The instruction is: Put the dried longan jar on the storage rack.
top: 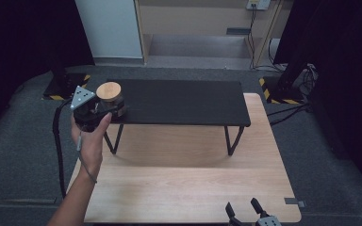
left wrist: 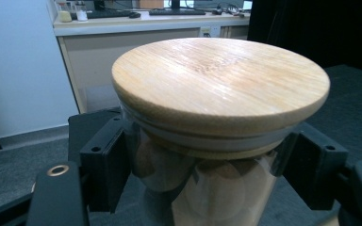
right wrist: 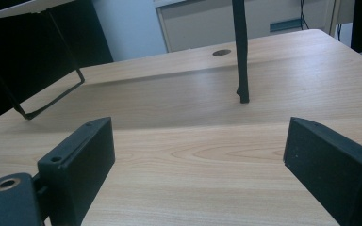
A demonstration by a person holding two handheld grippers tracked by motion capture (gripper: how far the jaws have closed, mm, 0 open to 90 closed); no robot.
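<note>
A glass jar (top: 109,92) with a round wooden lid stands at the left end of a low black shelf (top: 184,101). My left gripper (top: 118,109), held in a hand, is shut on the jar's glass body just under the lid. In the left gripper view the jar (left wrist: 220,80) sits between both black jaws of my left gripper (left wrist: 209,162), with pale round pieces inside the glass. I cannot tell whether the jar's base touches the shelf. My right gripper (top: 243,207) is open at the table's near edge, right of centre. Nothing lies between the jaws of my right gripper (right wrist: 198,160).
The shelf rests on thin black wire legs (right wrist: 240,52) on a light wooden table (top: 188,179). Grey carpet surrounds the table. A white panel (top: 109,28) and cables (top: 287,113) lie beyond the far edge, with dark curtains on both sides.
</note>
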